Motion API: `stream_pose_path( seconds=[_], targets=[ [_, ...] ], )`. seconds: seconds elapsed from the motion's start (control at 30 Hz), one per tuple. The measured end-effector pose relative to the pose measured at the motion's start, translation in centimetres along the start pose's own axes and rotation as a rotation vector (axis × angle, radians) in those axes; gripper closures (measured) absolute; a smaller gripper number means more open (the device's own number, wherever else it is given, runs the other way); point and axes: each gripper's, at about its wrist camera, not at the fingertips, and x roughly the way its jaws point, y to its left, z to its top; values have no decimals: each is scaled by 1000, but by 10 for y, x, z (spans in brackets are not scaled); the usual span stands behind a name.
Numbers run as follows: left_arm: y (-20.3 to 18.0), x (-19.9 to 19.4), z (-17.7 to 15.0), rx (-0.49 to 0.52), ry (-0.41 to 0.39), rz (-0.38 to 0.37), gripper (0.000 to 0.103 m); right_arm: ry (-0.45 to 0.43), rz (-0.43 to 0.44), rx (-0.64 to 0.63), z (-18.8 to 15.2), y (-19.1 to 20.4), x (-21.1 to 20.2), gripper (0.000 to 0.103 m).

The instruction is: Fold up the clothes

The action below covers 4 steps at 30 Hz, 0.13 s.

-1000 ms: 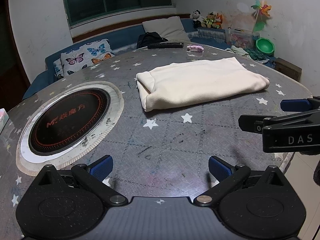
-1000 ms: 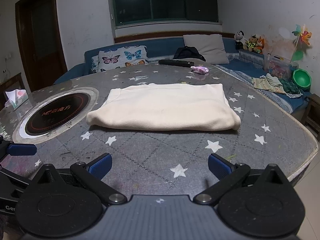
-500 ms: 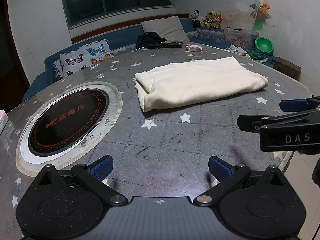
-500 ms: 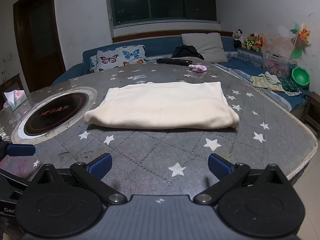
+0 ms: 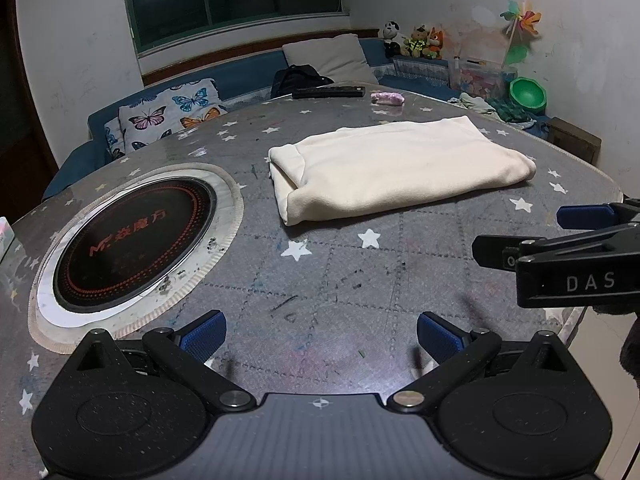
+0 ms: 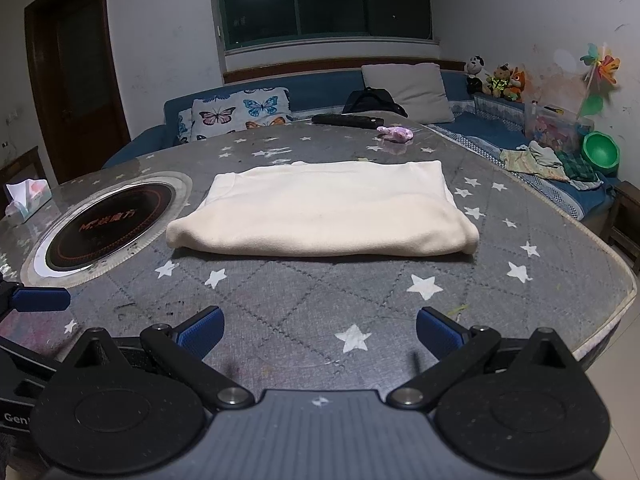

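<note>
A cream garment (image 5: 396, 168) (image 6: 324, 212) lies folded into a flat rectangle on the round star-patterned table (image 5: 340, 272) (image 6: 312, 304). My left gripper (image 5: 320, 336) hovers open over the near table edge, well short of the garment, with nothing between its blue pads. In the right wrist view my right gripper (image 6: 320, 332) is open too, empty, facing the long folded edge from the near side. The right gripper's body (image 5: 576, 264) shows at the right edge of the left wrist view. One left fingertip (image 6: 40, 299) pokes in at the left of the right wrist view.
An induction hob (image 5: 132, 240) (image 6: 108, 224) is set into the table left of the garment. A remote (image 6: 346, 120) and a pink item (image 6: 394, 133) lie at the far edge, a tissue box (image 6: 28, 198) at the left. A sofa with cushions, toys and clothes rings the table.
Both grippers have drawn back slightly from the garment and stay open. The folded garment has not moved.
</note>
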Motion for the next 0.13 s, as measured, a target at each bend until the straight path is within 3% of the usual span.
stream_pose_path(
  seconds=[0.13],
  targets=[
    [2,0,1,-9,1,-5,0,2,-3,-2,1,1,0,0]
  ],
)
